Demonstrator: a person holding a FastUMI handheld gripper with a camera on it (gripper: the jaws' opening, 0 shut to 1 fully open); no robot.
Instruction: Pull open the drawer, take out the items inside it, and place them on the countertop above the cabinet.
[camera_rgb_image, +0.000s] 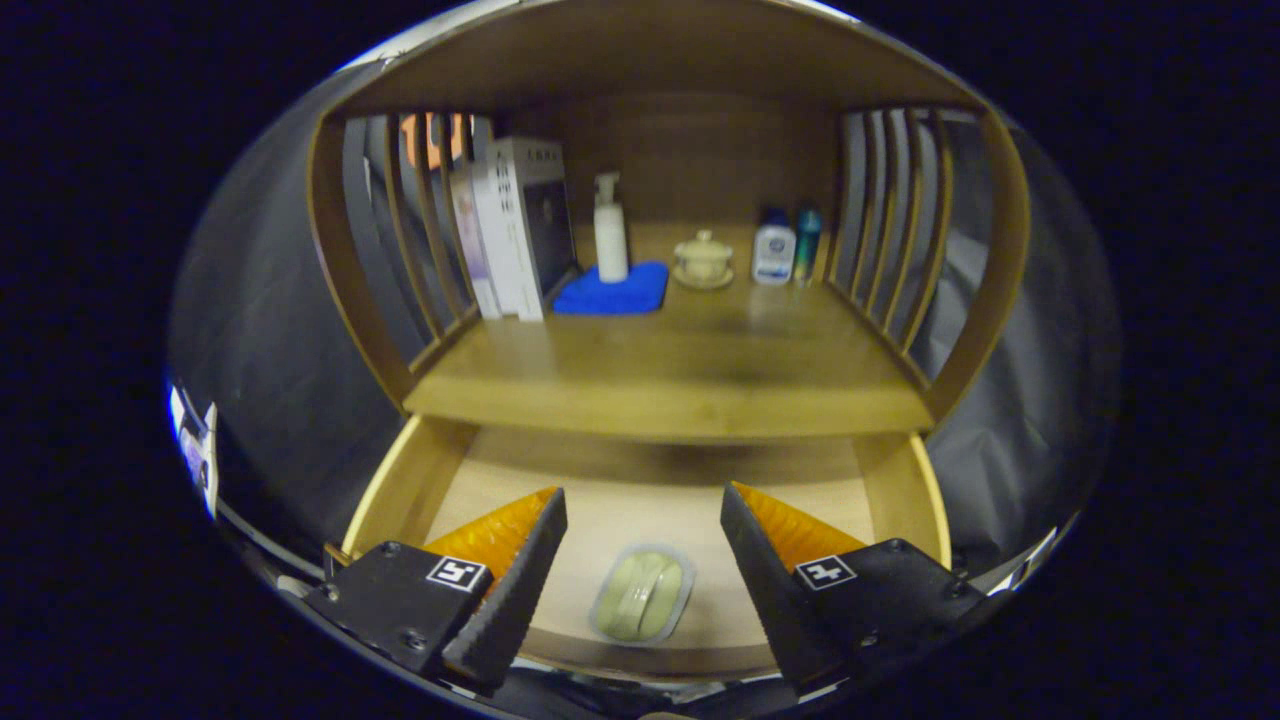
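The wooden drawer (400, 490) stands pulled open below the countertop (660, 370). On its floor lies a pale green oval item in a clear wrapper (642, 594), near the drawer's front wall. My gripper (642, 510) hangs open above the drawer, with the fingers spread wide on either side of the item and nothing between them. The item lies between and below the fingertips, untouched.
At the back of the countertop stand boxes (515, 228), a white pump bottle (610, 232) on a blue cloth (615, 290), a small lidded cup (703, 260) and two small bottles (775, 250). Slatted side walls (890, 250) and a roof panel enclose the countertop.
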